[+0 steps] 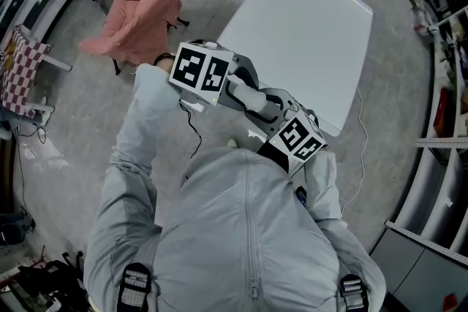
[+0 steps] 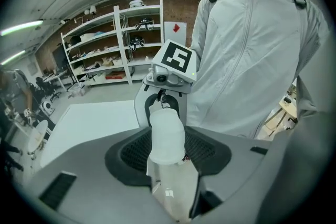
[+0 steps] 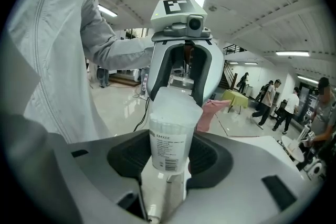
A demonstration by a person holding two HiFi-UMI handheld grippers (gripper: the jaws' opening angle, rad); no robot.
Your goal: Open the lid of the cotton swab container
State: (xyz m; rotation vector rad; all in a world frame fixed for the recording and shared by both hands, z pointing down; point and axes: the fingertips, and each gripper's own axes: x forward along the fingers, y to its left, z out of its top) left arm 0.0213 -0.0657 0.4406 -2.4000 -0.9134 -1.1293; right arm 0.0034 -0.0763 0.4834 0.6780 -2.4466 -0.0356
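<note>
Left gripper (image 2: 168, 140): jaws closed on the frosted lid (image 2: 167, 131). Right gripper (image 3: 170, 141): jaws clamped on the labelled body of the cotton swab container (image 3: 169, 136), with swabs visible inside. The lid looks seated on the body. The grippers face each other at the person's chest and hold the container in the air between them. Beyond them is a white table (image 1: 307, 33), and farther off a pink cloth (image 1: 142, 7) on a chair.

Two hand-held grippers (image 2: 167, 148) (image 3: 169, 168), one swab container (image 3: 170, 136).
</note>
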